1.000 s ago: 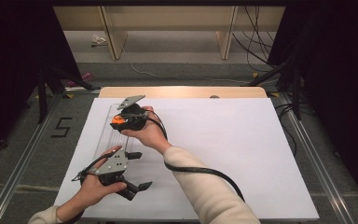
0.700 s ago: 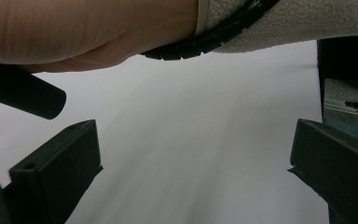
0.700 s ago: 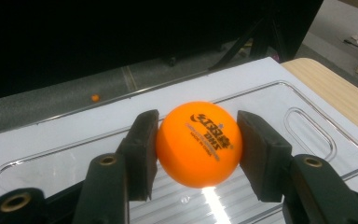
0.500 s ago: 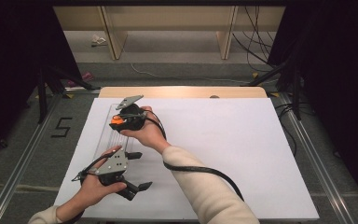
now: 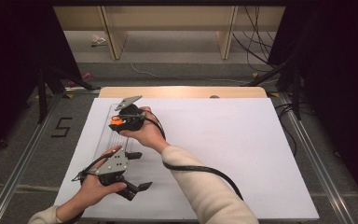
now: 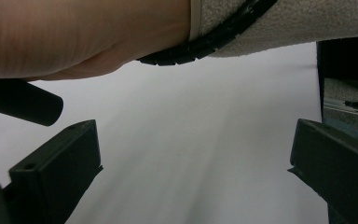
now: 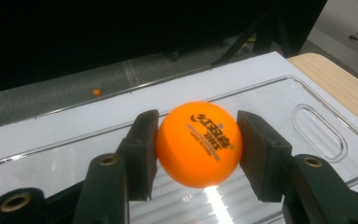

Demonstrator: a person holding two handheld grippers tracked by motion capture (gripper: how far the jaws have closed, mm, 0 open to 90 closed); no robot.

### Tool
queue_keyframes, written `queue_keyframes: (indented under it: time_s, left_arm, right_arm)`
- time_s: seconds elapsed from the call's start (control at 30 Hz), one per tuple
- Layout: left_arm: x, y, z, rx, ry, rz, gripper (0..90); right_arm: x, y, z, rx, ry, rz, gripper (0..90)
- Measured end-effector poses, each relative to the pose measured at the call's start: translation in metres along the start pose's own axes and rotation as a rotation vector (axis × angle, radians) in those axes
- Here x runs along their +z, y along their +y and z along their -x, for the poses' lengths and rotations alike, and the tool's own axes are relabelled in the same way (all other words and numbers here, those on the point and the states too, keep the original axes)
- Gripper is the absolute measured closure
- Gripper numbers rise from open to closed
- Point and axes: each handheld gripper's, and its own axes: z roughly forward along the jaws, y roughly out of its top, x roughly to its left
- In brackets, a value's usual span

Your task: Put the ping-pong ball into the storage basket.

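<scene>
Right gripper had its two black jaws clamped on the glossy orange plastic table-tennis ball with black print, one pad on each side at about the ball's widest line. In the right gripper view the ball hung above the clear moulded plastic tray with a slotted handle cut-out; whether it touched the tray's ribbed floor I couldn't tell. In the high view the ball sat over the tray's far end.

Left gripper sat just off the tray's near end, jaws spread wide, nothing between them, only the white sheet covering the table ahead of it.

Risks, as I judged them:
- Ball is smooth, round and light. Pads held it on two small patches, so a slight slackening or a sideways bump could squirt it out.
- Released from any height onto the hard tray it would likely bounce and roll off; the tray wall looked low.
- The tray looked unrestrained on the white sheet, left gripper not on it. A push from the right gripper could slide it.
- Right hand's black cable trailed near the tray's near end and could snag it.

Against the earlier frames: no visible change. Both hands sat in the same spots relative to the tray, ball in the same grip.
</scene>
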Motion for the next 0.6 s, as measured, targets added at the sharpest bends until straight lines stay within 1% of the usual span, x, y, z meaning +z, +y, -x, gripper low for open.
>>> queue_keyframes:
  time_s: [0.6]
  left_arm:
    - [-0.0002, 0.0000, 0.0000, 0.000, -0.001, 0.000, 1.2]
  right_arm:
    - [0.0078, -0.0042, -0.0012, 0.002, 0.013, -0.024, 51.3]
